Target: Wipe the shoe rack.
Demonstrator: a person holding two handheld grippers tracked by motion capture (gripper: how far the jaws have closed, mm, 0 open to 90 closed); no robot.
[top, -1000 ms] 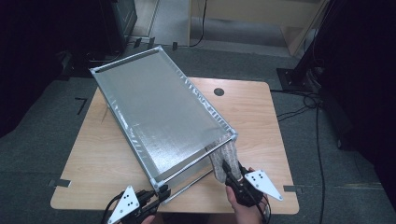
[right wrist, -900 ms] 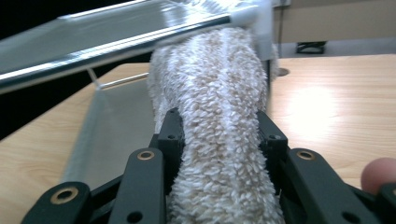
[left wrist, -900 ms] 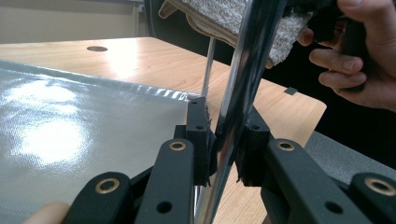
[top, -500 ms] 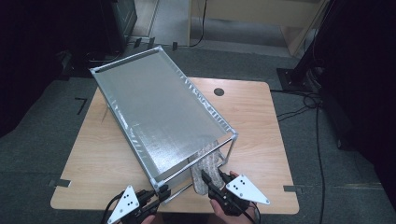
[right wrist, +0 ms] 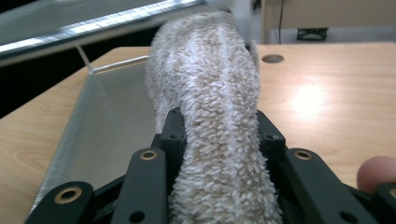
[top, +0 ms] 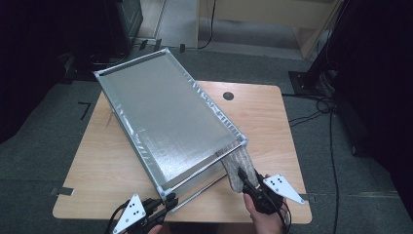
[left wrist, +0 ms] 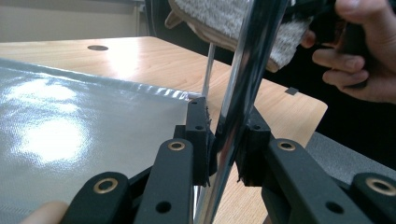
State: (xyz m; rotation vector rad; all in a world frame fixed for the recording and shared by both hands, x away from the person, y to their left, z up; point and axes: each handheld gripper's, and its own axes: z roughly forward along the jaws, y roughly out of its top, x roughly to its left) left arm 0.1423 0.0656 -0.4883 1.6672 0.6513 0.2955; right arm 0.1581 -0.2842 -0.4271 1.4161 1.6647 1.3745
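Left gripper (top: 168, 201) sat at the near-left table edge, jaws pinched tight on a chrome frame post (left wrist: 243, 88) at the near corner of the rack (top: 160, 122). In the left gripper view the black pads (left wrist: 198, 140) pressed both sides of that shiny post, no gap visible. A fingertip showed at the bottom left of that view.

Right gripper (top: 241, 174) was at the near-right side, held in the person's hand (top: 265, 217), grey three-cornered plate (top: 282, 187) on top. Its jaws were clamped on a beige fluffy towel (top: 238, 165); in the right gripper view the towel (right wrist: 210, 116) bulged up between the jaws, pads squeezing it on both sides.

The towel ran from the right gripper up to the rack's near-right corner, draped under or against the top frame there; exact contact point hard to tell. The left gripper view had the towel (left wrist: 233, 18) hanging above, beside the post, with the other hand (left wrist: 355, 51) behind it.

The rack was a large box frame with a silver foil-like liner, top sheet (left wrist: 84, 116) reflective, set diagonally on the wooden table (top: 272, 122). Its far corner overhung the far-left table edge. A thin lower rail (top: 199, 190) ran along the near side between the two grippers. Round cable hole (top: 228, 96) in the tabletop, right of the rack. Dark carpet floor (top: 44, 146) around, cables (top: 331, 126) at right.
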